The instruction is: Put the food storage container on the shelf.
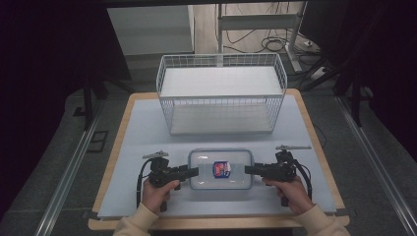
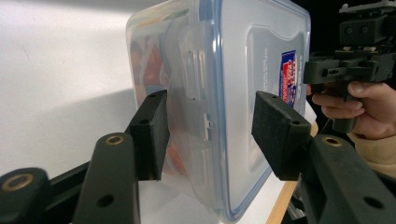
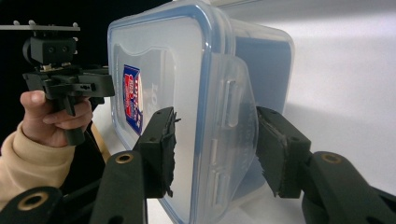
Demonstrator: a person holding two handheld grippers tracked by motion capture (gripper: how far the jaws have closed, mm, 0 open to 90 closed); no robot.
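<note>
Two tongs meet a lidded plastic box from either end.

From the high view, the clear box [image 1: 221, 169] with a blue-rimmed lid lies flat on the counter [image 1: 147, 128], in front of a white wire basket [image 1: 221, 93]; the left tongs [image 1: 193, 172] sit at its left end and the right tongs [image 1: 250, 170] at its right end. In the left gripper view, the left tongs [image 2: 212, 133] straddle the box's [image 2: 233, 84] end latch: one pad lies against the wall, the other stands off the lid, so they are released. In the right gripper view, the right tongs [image 3: 215, 149] are clenched on the box [image 3: 187, 93], pads on the lid and underside across the latch.
</note>
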